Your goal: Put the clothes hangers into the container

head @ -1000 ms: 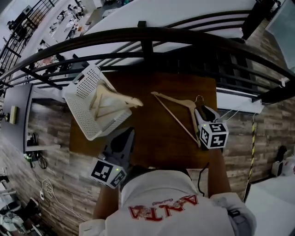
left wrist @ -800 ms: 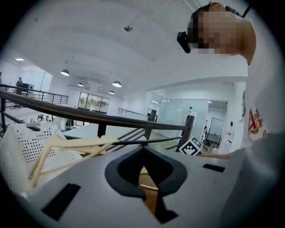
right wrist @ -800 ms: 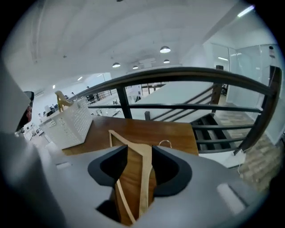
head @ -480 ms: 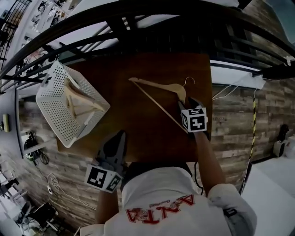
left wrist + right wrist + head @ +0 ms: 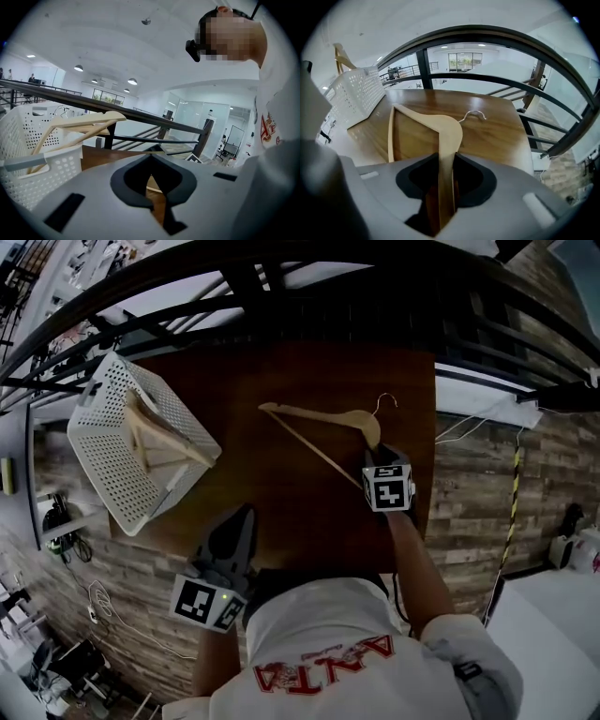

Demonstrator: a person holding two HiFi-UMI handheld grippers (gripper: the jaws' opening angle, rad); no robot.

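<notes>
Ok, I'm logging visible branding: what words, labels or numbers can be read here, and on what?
"ANTA": red print on the person's white shirt, upside down in the head view.
Small red script beside it: too blurred to read.
Left marker cube and right marker cube: square patterns only, no words.

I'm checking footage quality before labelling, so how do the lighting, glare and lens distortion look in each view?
Head view: dim, with fisheye bending the railing; the hanger reads sharp on the dark table. Left gripper view: bright, pale ceiling, black vignette at the corners, near foreground soft. Right gripper view: evenly lit, sheen on the tabletop, rails bowed by the lens.
</notes>
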